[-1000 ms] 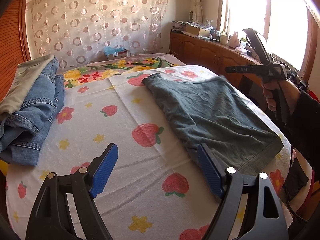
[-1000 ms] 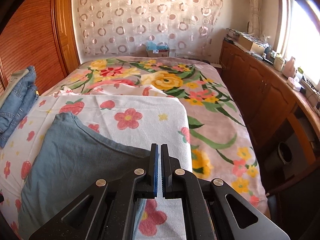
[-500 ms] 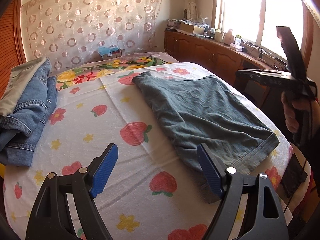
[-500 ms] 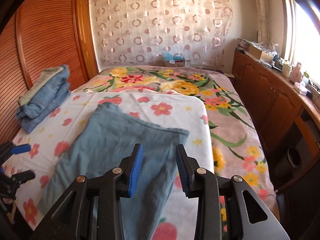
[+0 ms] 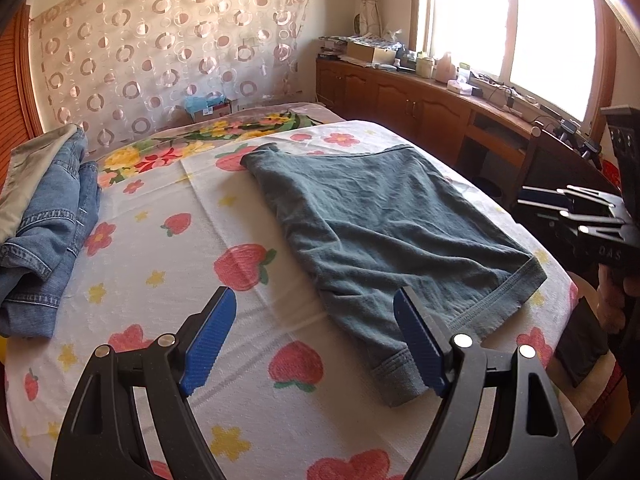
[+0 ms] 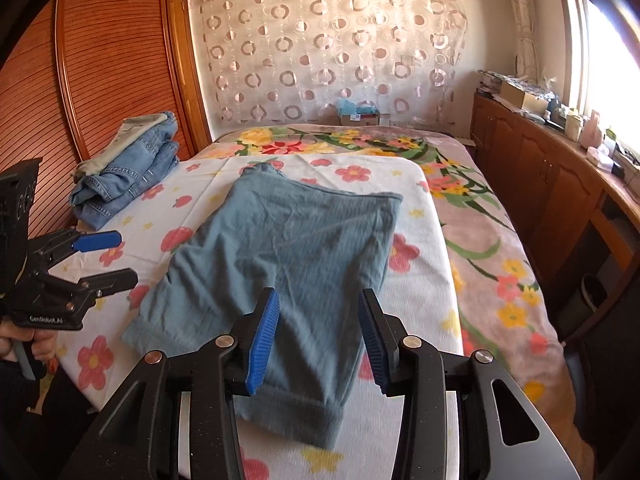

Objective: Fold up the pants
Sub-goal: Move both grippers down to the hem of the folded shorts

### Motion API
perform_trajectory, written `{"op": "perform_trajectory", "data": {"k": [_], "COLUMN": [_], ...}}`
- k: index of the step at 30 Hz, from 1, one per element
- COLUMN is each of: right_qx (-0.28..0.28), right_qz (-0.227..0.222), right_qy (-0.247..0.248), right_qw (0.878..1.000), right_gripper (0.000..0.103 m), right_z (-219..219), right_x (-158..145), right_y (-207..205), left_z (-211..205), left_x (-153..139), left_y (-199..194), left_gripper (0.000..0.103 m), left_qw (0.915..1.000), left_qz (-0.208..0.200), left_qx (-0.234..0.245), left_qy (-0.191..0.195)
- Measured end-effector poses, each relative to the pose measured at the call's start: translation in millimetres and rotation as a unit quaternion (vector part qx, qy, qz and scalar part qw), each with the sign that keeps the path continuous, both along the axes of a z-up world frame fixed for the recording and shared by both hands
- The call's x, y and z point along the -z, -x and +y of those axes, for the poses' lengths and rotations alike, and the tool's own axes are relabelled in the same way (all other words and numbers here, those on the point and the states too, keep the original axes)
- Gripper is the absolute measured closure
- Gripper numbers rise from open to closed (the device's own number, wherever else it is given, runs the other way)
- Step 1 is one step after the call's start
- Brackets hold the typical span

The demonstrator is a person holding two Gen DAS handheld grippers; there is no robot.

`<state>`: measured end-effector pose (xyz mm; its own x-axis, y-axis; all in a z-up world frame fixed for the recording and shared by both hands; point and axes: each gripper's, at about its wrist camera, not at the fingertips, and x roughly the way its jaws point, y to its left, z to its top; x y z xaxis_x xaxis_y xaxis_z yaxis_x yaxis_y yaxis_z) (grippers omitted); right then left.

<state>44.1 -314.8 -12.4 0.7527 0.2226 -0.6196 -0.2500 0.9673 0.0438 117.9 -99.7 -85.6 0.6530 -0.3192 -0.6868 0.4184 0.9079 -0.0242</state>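
The grey-blue pants (image 6: 288,248) lie doubled over flat on the strawberry towel (image 5: 168,264) spread across the bed, clear of both tools, likely so the next fold can be lined up. Nearest their hems, the right gripper (image 6: 318,338) hovers, its jaws opening with nothing pinched. Left of the pants, the left gripper (image 5: 314,342) waits wide open and empty. Farther left sits a jeans pile (image 5: 44,220).

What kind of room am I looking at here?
Most likely a home bedroom: a bed with a flowered blanket, a wooden slatted wardrobe door, and a circle-patterned sheer curtain on the far wall. Blue-grey pants lie on the bed for folding.
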Motion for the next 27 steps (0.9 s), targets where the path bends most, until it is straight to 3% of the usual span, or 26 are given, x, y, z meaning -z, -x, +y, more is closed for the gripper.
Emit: {"op": "perform_trajectory", "data": {"k": [16,19,27], "right_qx": [0.016,0.016,0.023], "right_qz": [0.024,0.028,0.042], "right_qy": [-0.026,-0.029,-0.018], "right_qw": [0.999,0.999,0.999], "right_gripper": [0.061,0.07,0.071], "right_z": [-12,-9,-4], "right_x": [13,15,25], "right_y": [38,34,30], "left_z": [-14,-14,-14], "left_x": [25,27,34], "left_y": [20,20,20], "left_gripper": [0.021,0.021,0.021], "left_qw": [0.999,0.9989,0.9985], "left_qz": [0.032,0.036,0.045], "left_qx": [0.026,0.026,0.024], "left_qy": [-0.014,-0.014,-0.019]}}
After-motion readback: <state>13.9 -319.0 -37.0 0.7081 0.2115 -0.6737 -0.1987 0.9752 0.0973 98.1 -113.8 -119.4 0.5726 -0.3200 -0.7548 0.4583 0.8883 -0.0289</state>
